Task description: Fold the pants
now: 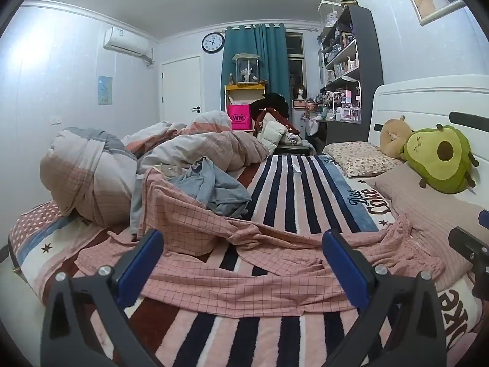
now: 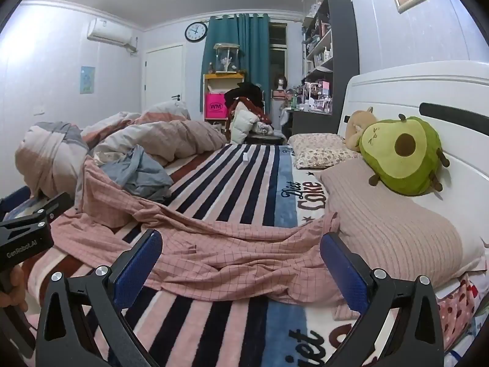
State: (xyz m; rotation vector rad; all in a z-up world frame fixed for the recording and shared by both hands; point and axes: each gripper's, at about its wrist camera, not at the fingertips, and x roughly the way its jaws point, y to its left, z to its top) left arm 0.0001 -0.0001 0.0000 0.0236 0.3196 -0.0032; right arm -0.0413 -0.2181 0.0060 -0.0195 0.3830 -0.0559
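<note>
Hovering low over a bed, the left gripper and right gripper both stand spread wide, holding nothing. Pink checked cotton pants lie rumpled just ahead of and between each gripper's blue-padded fingers, spread across a striped fleece blanket, probably laid out there for folding. Beyond the grippers sits a bunched pink and grey duvet; off to their right, a green avocado plush toy. Only the right wrist view shows the pants' gathered end against a ribbed pink pillow and a hand on the left gripper's handle.
</note>
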